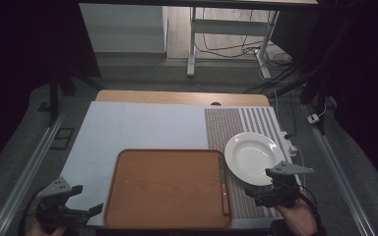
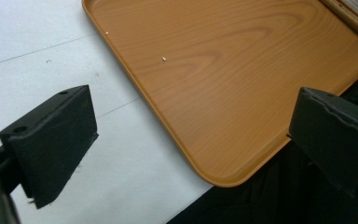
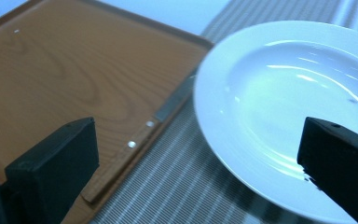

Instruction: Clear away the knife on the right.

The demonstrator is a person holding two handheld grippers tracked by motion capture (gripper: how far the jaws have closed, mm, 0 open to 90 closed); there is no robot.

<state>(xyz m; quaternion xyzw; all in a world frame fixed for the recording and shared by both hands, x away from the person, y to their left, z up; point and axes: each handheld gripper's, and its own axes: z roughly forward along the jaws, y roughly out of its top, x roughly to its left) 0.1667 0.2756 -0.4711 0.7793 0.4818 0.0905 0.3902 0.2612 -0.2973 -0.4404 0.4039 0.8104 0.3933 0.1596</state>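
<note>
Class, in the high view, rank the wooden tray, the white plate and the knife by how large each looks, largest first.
1. wooden tray
2. white plate
3. knife, a thin strip along the tray's right edge

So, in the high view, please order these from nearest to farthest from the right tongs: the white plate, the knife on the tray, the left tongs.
From the right tongs:
1. White plate, just ahead, on the striped mat.
2. Knife, to the left, along the tray's right edge; close to the plate's rank.
3. Left tongs, far across, beyond the tray.
</note>
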